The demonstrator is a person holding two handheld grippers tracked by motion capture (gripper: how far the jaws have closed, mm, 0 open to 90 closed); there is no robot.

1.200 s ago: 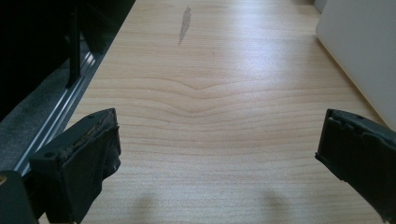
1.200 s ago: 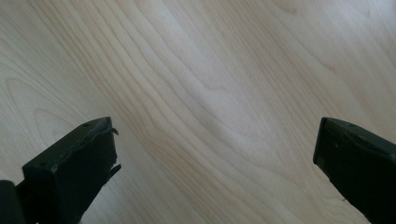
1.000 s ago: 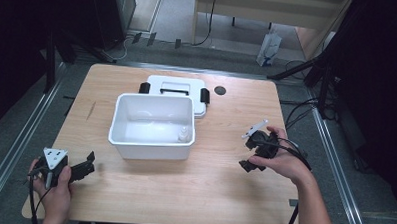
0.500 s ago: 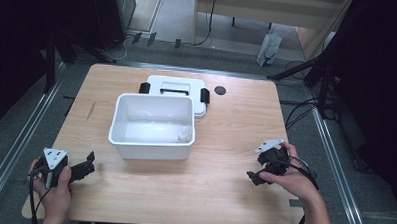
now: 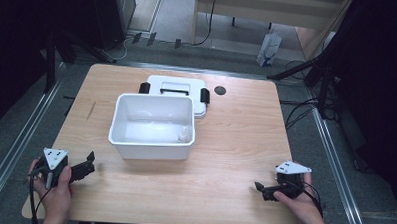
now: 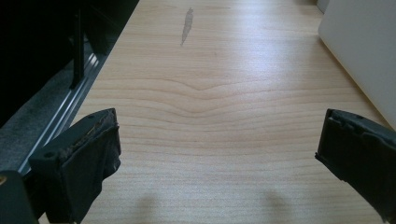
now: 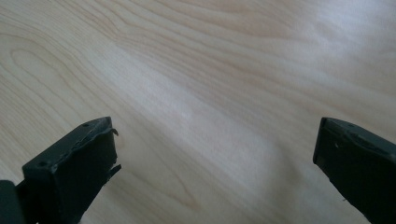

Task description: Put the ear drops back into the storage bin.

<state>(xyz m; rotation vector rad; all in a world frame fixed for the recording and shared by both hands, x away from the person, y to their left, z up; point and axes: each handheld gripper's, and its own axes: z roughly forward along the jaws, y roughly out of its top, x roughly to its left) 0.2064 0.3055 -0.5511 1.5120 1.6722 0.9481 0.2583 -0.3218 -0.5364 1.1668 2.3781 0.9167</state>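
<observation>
A white plastic bin (image 5: 153, 125) stands open in the middle of the wooden table (image 5: 236, 133), with a small clear bottle (image 5: 184, 135) inside at its right front corner. Behind it lies the bin's white lid (image 5: 176, 88) with black latches. My left gripper (image 5: 88, 164) rests near the front left corner, open and holding nothing; its view shows bare wood between its jaws and the bin's wall (image 6: 364, 51) at the right. My right gripper (image 5: 260, 188) sits low at the front right, open over bare wood (image 7: 210, 107).
A small dark round disc (image 5: 219, 89) lies on the table right of the lid. Metal rails (image 5: 15, 150) run along both sides of the table. Cables and stands crowd the floor beyond the far edge.
My right gripper has come back from beside the bin toward the front right corner and dropped close to the table. The left gripper has stayed put.
</observation>
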